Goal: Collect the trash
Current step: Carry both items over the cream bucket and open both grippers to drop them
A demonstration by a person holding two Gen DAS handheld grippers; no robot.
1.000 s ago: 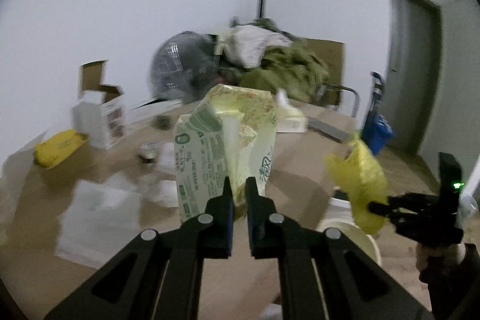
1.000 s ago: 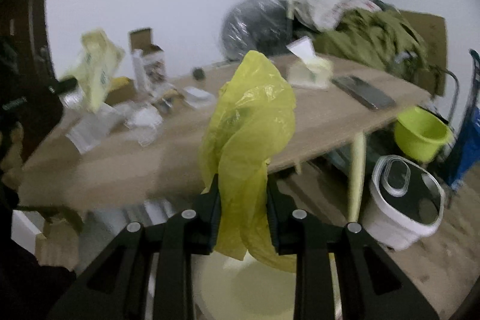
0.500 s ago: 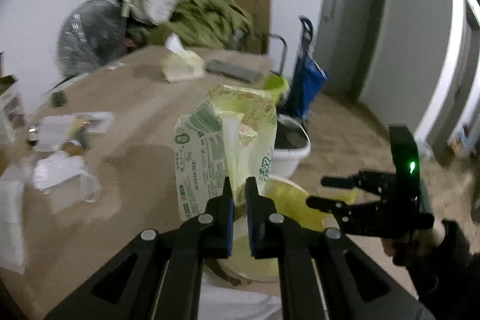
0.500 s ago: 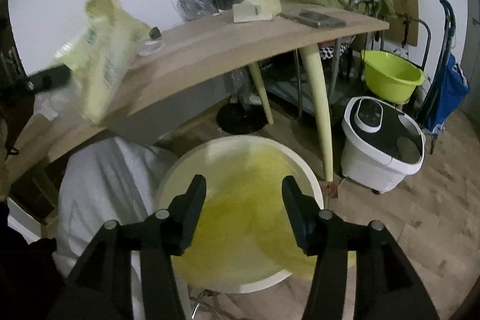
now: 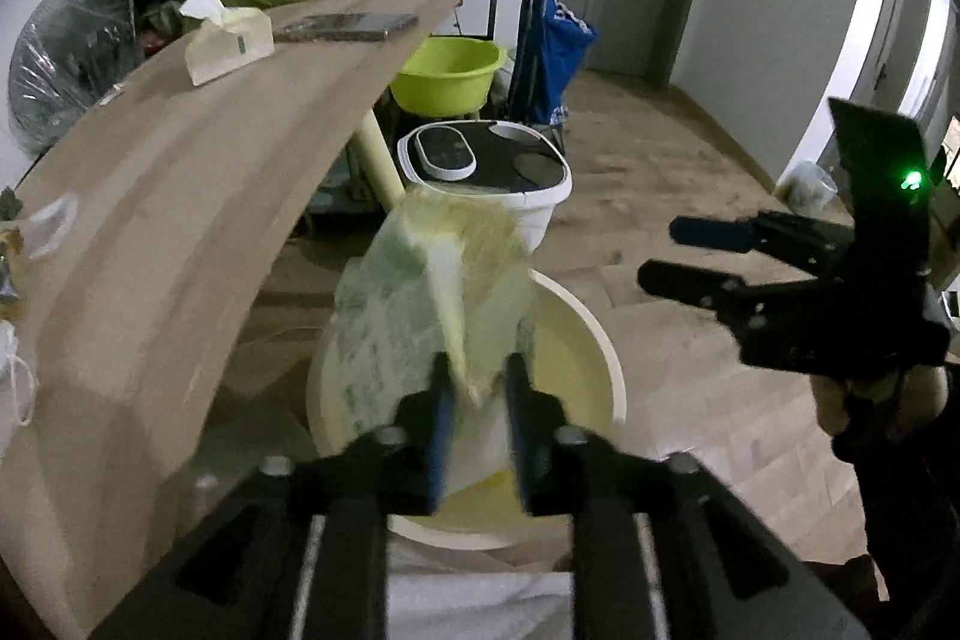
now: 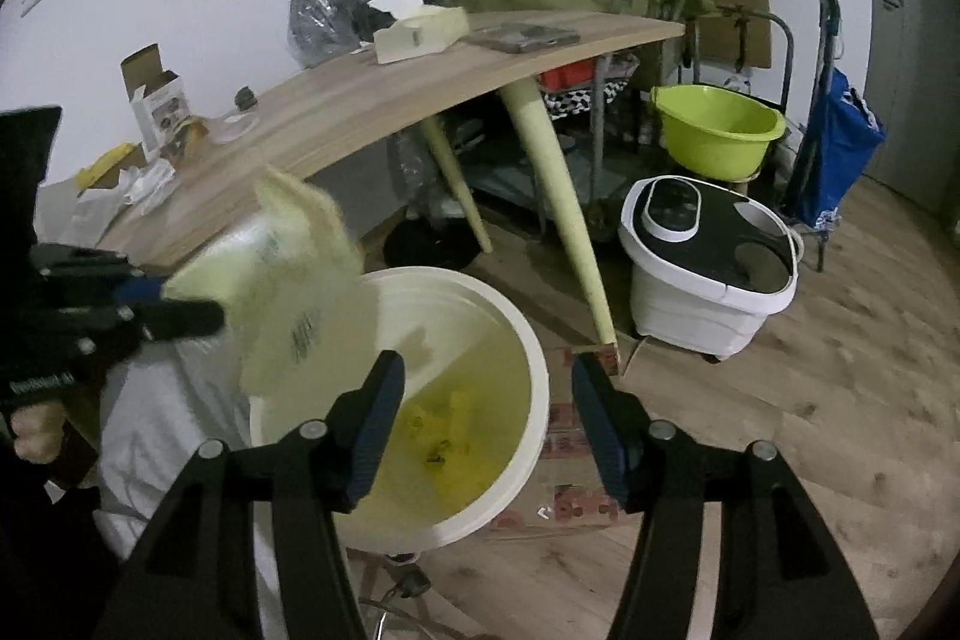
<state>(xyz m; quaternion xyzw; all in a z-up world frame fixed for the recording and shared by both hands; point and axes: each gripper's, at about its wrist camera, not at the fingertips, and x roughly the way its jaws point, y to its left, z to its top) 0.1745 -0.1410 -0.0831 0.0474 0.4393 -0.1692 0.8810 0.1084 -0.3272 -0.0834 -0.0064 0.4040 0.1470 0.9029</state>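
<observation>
My left gripper (image 5: 474,388) has its jaws slightly parted around a pale green and yellow plastic wrapper (image 5: 420,304), blurred, right above the white trash bucket (image 5: 606,358). In the right wrist view the wrapper (image 6: 288,286) hangs off the left gripper's fingers (image 6: 174,319) over the bucket's (image 6: 534,358) left rim. My right gripper (image 6: 486,394) is open and empty above the bucket; a yellow plastic bag (image 6: 444,430) lies inside. The right gripper (image 5: 678,250) also shows open in the left wrist view.
The wooden table (image 6: 336,112) holds a tissue box (image 6: 420,28), a dark flat device (image 6: 522,35), a small carton (image 6: 156,106) and scraps. A white foot-bath tub (image 6: 708,250), a green basin (image 6: 714,130) and a blue trolley bag (image 6: 840,142) stand on the floor.
The left gripper swung from over the table to above the bucket and its jaws have parted on the wrapper. The right gripper let the yellow bag fall into the bucket and stays open.
</observation>
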